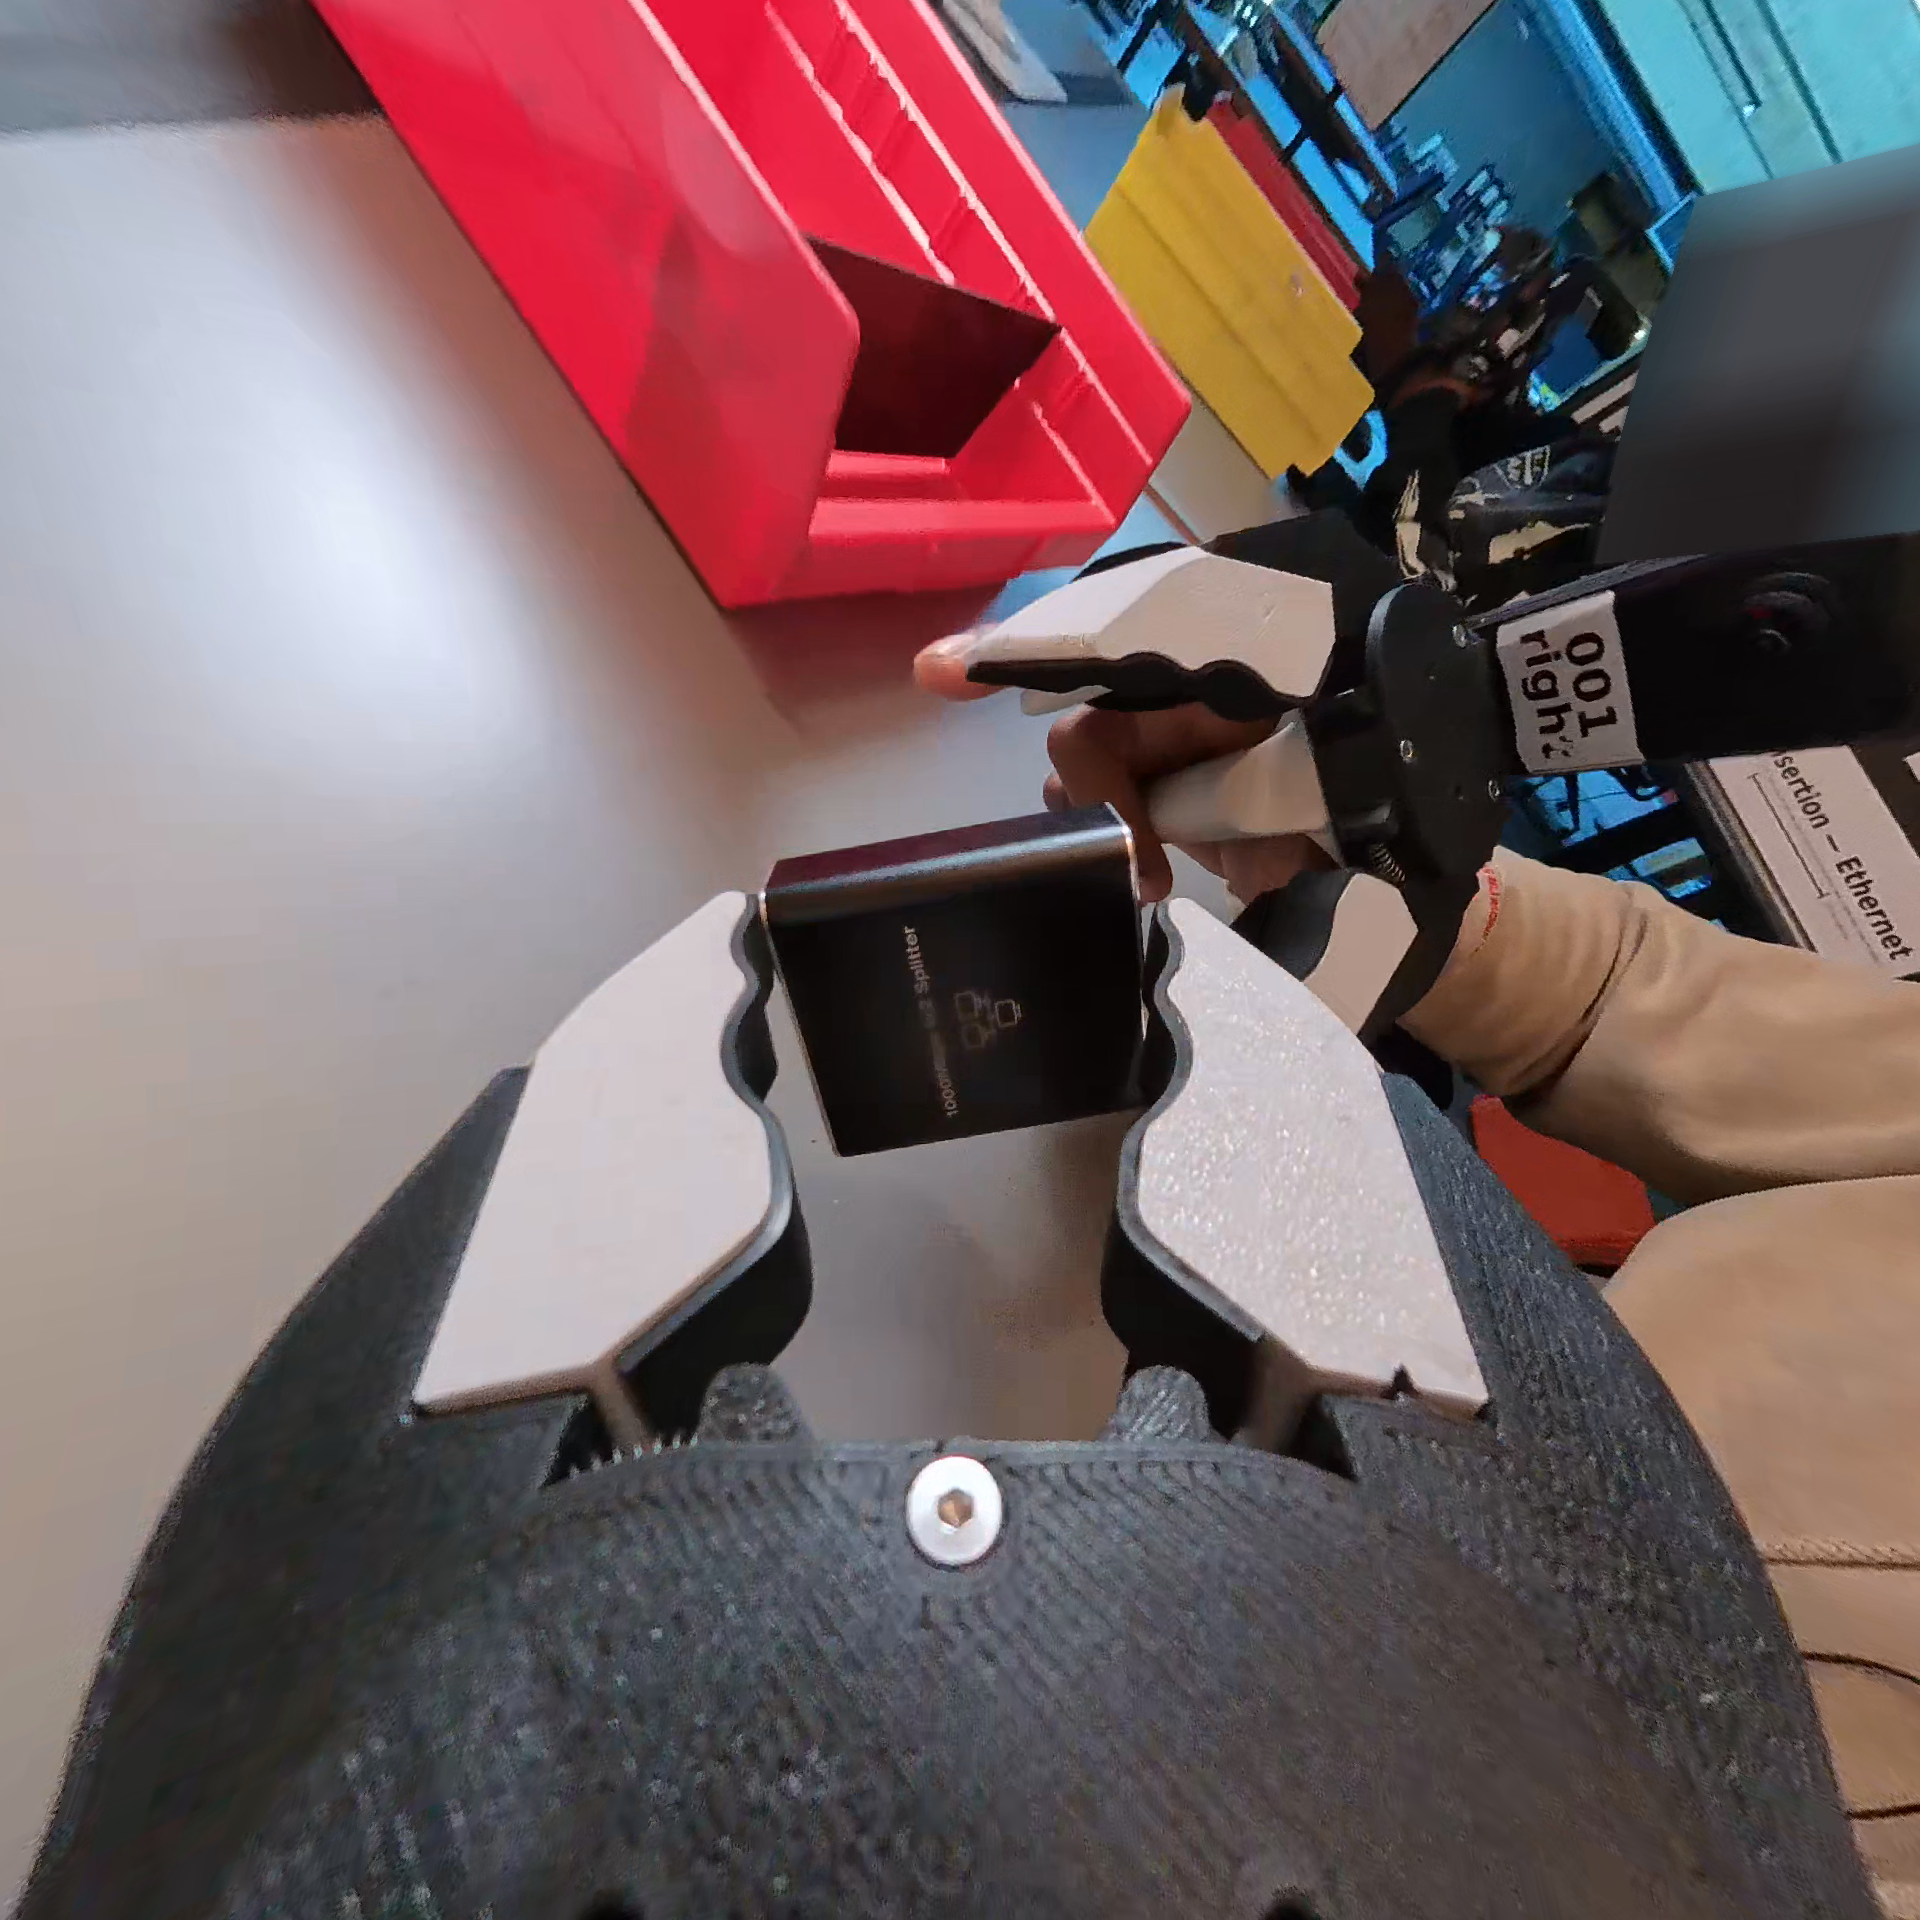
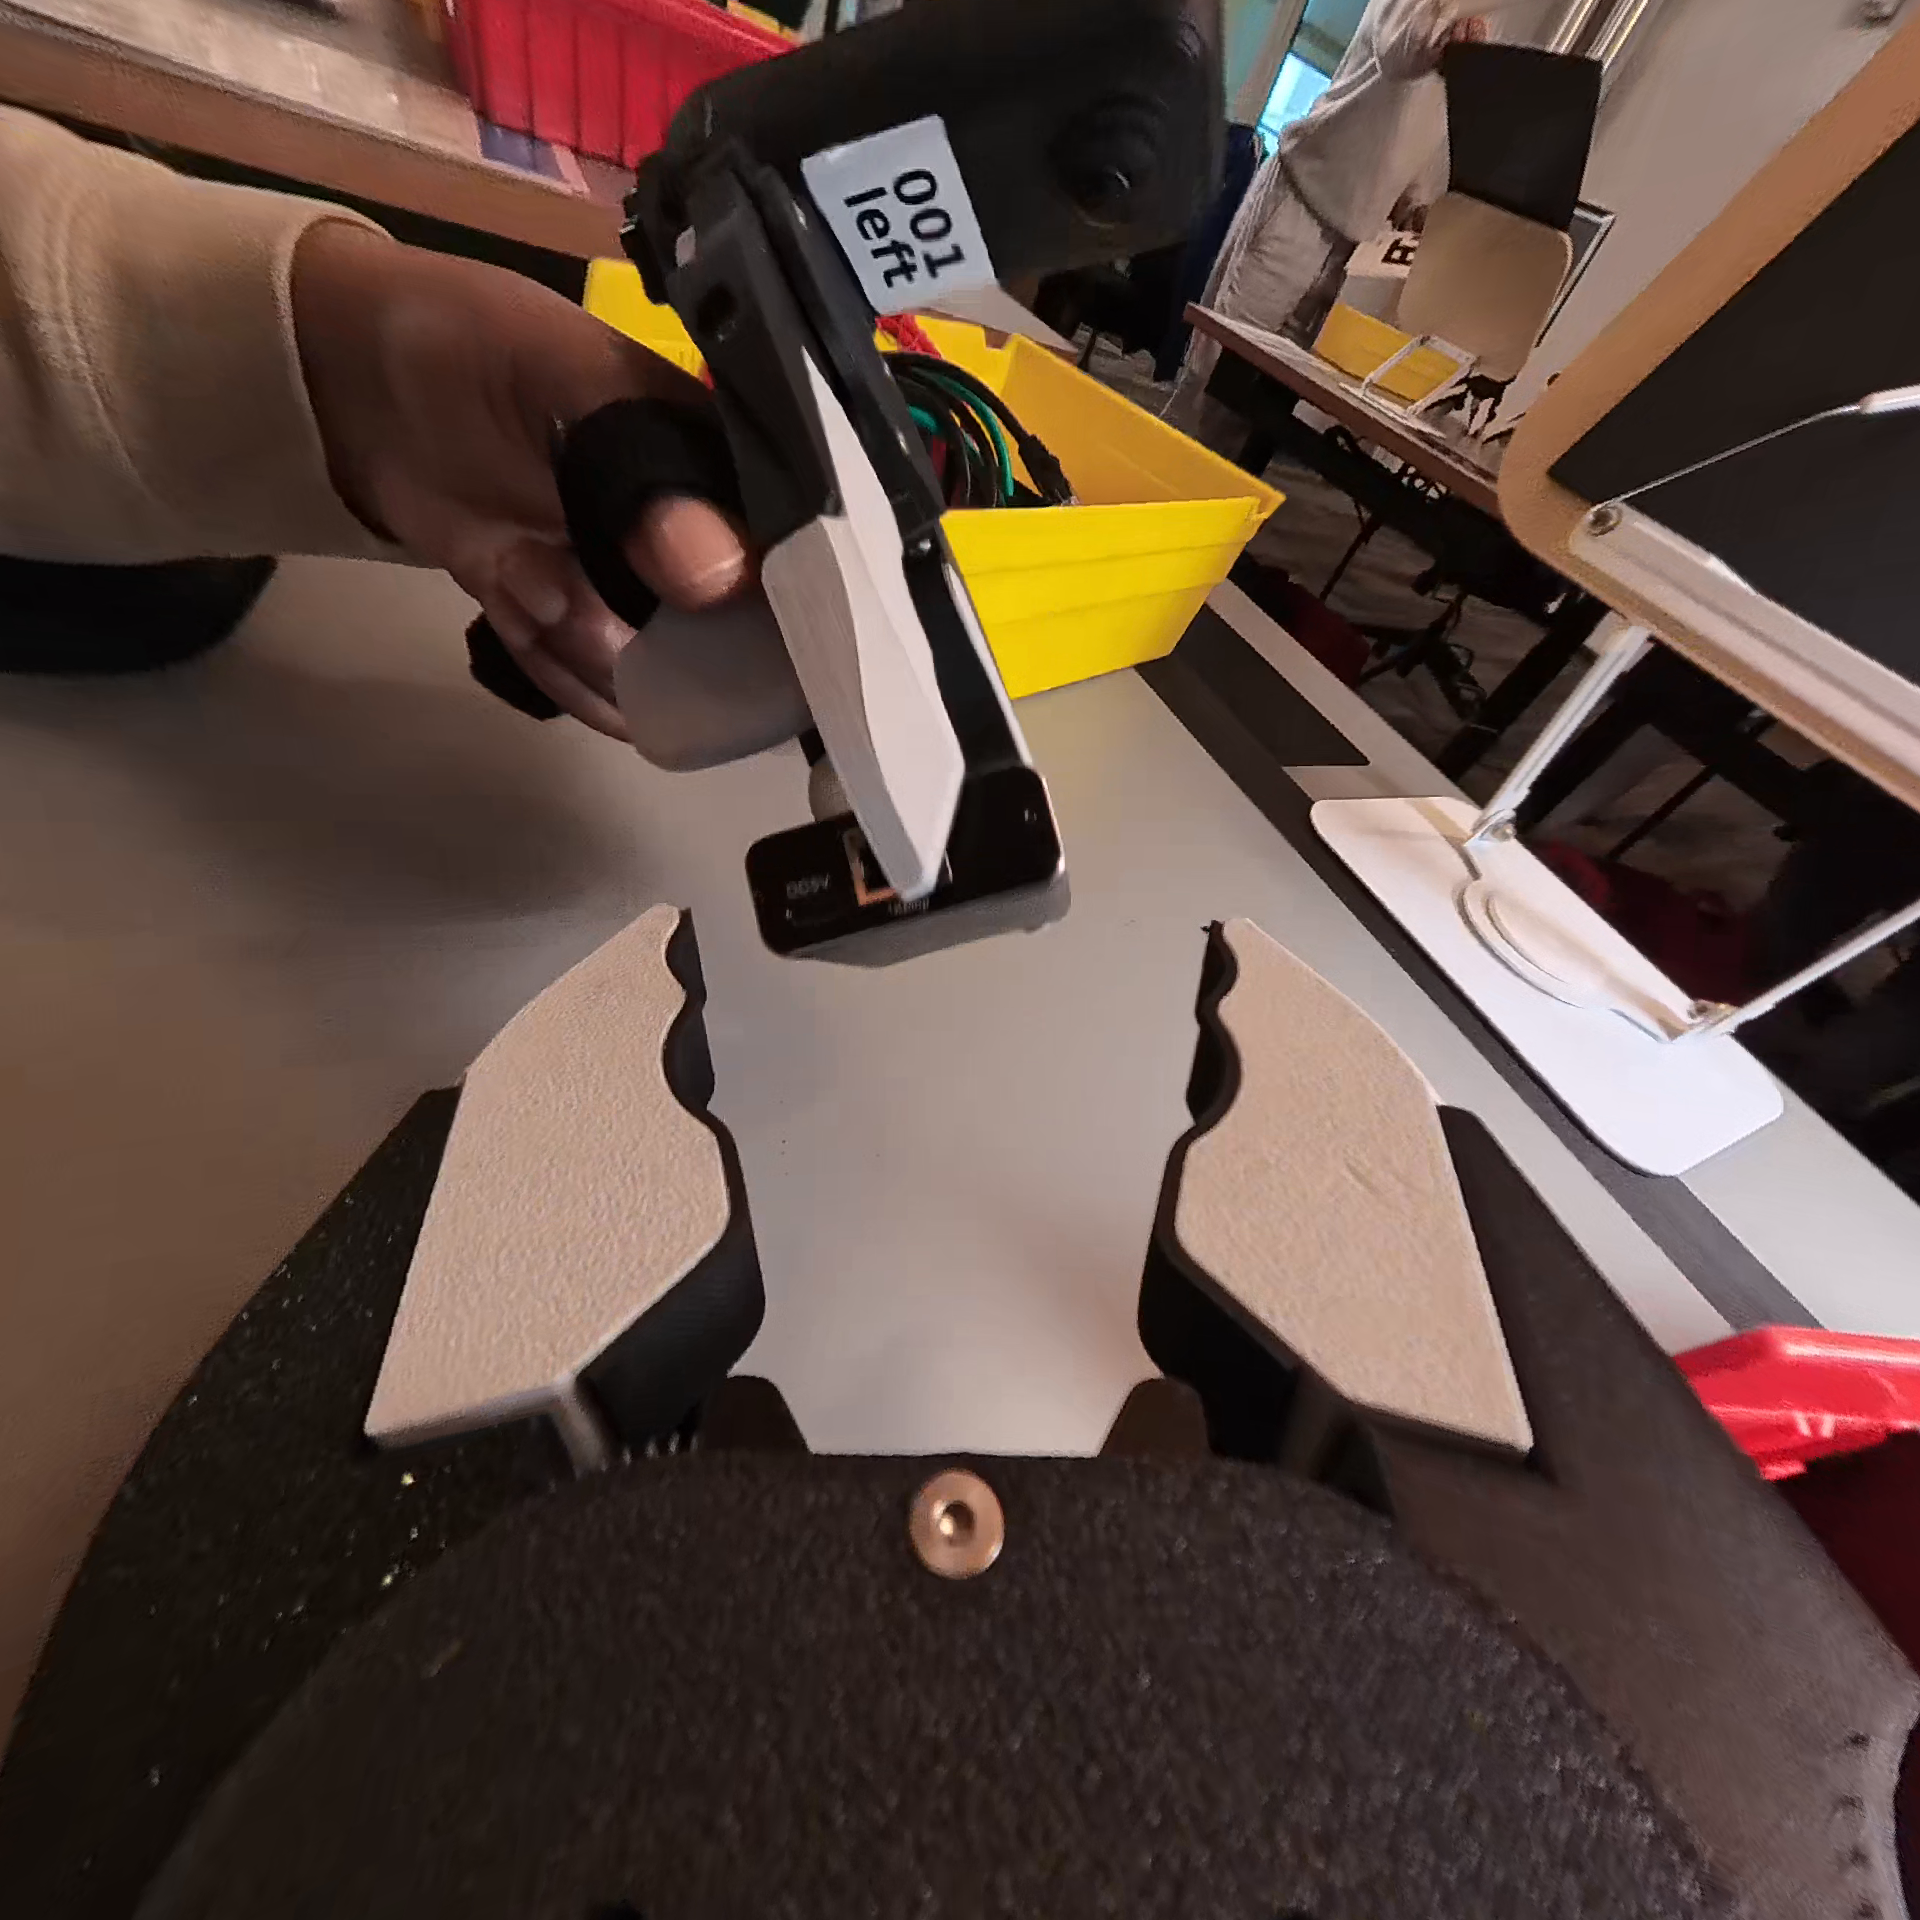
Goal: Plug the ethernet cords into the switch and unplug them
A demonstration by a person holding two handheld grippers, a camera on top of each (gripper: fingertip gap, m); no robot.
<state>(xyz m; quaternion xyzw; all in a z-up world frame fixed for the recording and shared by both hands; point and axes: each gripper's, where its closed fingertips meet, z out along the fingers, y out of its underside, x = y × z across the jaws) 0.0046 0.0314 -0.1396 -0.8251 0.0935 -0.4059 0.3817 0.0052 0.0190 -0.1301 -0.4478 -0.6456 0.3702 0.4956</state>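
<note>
The switch (image 1: 956,997) is a small black box with a light print on top. My left gripper (image 1: 956,930) is shut on its two sides and holds it close to the grey table (image 1: 312,727). In the right wrist view the switch (image 2: 821,894) shows a port face with nothing plugged in, held by the left gripper (image 2: 966,842). My right gripper (image 2: 943,935) is open and empty, just short of the switch. It also shows in the left wrist view (image 1: 1060,743), beyond the switch. Several cords (image 2: 966,436) lie in a yellow bin (image 2: 1101,592).
A red bin (image 1: 727,312) stands on the table beyond the switch, and a yellow bin (image 1: 1226,281) farther off. A white stand base (image 2: 1558,987) sits at the table's right edge. A red bin corner (image 2: 1808,1382) is at my right. A person (image 2: 1351,135) stands in the background. My two grippers' fingertips are within a few centimetres of each other.
</note>
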